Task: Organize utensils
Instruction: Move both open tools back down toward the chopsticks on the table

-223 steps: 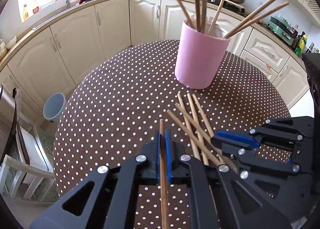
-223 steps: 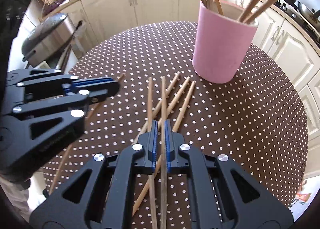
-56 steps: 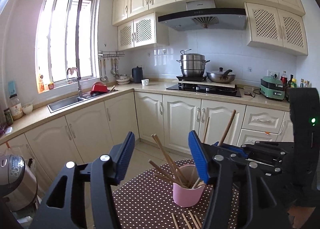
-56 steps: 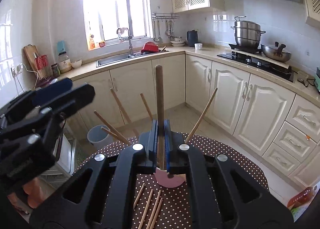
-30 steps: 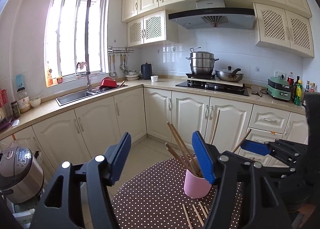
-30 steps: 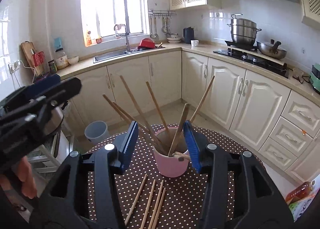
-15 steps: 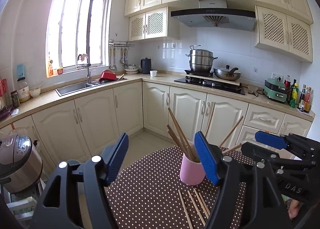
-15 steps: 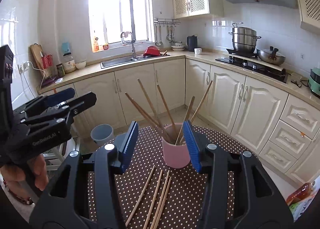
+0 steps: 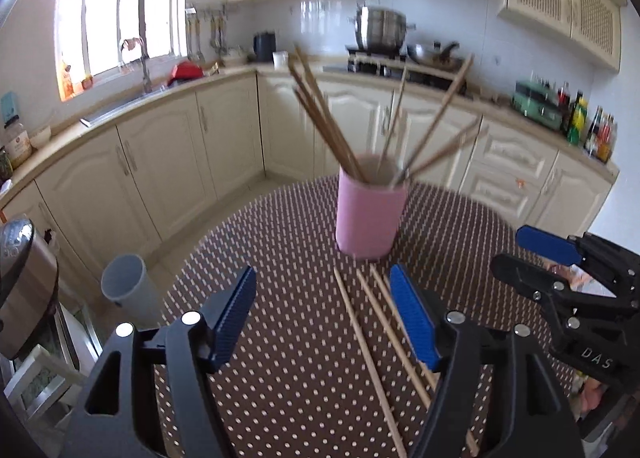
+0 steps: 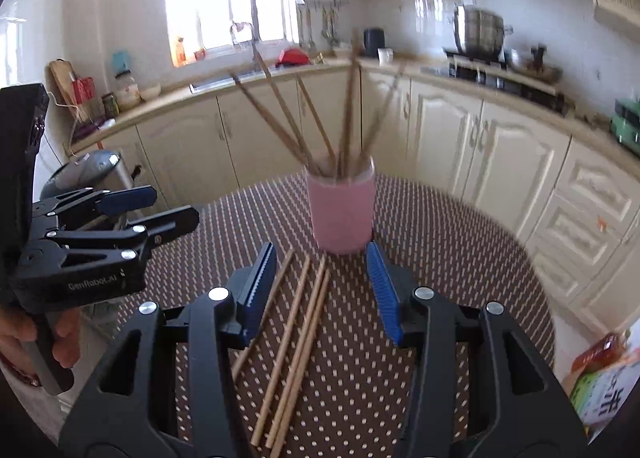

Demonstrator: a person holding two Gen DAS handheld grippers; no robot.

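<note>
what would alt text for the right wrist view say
Open right tongs hover empty over four loose chopsticks lying on a dotted brown table, just short of a pink cup already holding several chopsticks. The left tongs, also open and empty, are at the left edge, with kitchen cabinets behind.

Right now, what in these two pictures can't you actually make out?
- Near ends of the loose chopsticks: right wrist view, hidden behind the right gripper.
- Exact count of chopsticks in the pink cup: both views, blurred and overlapping.
- Inside of the cup: rim blocks it.
- Bottles on the counter: left wrist view, too small to read.
</note>
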